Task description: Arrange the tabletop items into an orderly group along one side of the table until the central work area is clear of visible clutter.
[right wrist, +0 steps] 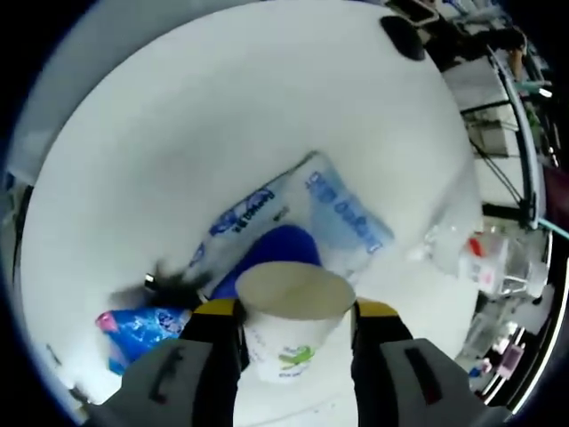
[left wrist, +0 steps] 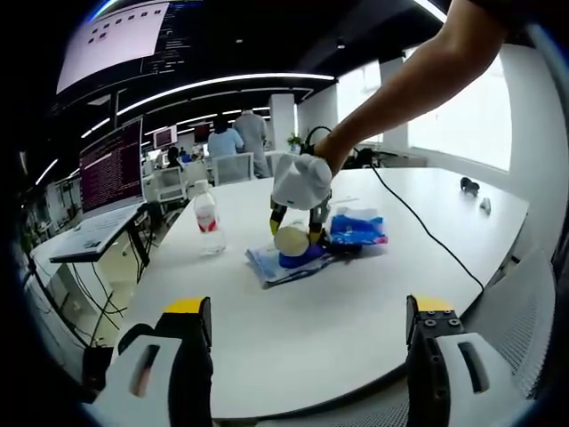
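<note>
The right gripper [right wrist: 293, 334] is clenched on a white paper cup [right wrist: 291, 311], held above the clutter near the table's middle. In the left gripper view the cup [left wrist: 292, 238] sits at about one o'clock from the wide-open, empty left gripper [left wrist: 307, 325]. Under the cup lie a blue round object [right wrist: 280, 249] and a clear printed packet [right wrist: 329, 209]; a blue wrapper [right wrist: 138, 329] lies at eight o'clock, a water bottle [left wrist: 206, 218] stands apart near the table [left wrist: 338, 329] edge. The cup is thin — too hard a squeeze could crumple it, or it could slip and topple onto the packet.
</note>
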`<action>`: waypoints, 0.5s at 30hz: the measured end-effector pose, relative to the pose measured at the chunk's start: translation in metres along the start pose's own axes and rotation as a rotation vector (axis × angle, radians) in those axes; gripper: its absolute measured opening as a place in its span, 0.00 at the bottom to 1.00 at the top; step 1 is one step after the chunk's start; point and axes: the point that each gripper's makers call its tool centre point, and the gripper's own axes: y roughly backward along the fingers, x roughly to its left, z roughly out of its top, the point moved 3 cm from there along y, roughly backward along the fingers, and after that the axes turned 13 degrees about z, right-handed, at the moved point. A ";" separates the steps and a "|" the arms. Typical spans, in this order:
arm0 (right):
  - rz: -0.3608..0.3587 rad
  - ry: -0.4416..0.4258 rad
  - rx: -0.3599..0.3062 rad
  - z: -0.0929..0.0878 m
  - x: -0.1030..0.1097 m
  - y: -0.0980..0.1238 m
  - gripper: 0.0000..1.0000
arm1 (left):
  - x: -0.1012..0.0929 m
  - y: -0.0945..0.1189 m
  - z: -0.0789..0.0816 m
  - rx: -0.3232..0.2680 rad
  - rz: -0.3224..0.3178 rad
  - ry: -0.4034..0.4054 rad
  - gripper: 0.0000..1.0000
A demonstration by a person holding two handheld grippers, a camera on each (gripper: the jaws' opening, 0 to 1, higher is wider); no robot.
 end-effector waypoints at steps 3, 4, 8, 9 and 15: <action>0.002 -0.002 -0.002 0.000 0.000 0.001 0.45 | 0.000 0.000 0.000 -0.003 0.001 0.003 0.91; 0.002 -0.002 -0.001 0.000 0.001 0.001 0.44 | 0.000 0.000 0.000 -0.004 0.001 0.004 0.91; 0.001 -0.002 -0.003 0.001 0.003 0.002 0.42 | 0.001 0.000 0.001 -0.007 0.005 0.004 0.93; -0.001 -0.005 -0.005 0.001 0.003 0.002 0.42 | 0.001 0.000 0.001 -0.007 0.005 0.004 0.94; 0.001 -0.012 -0.008 -0.001 0.006 0.002 0.42 | 0.001 0.000 0.002 -0.011 0.004 0.007 0.96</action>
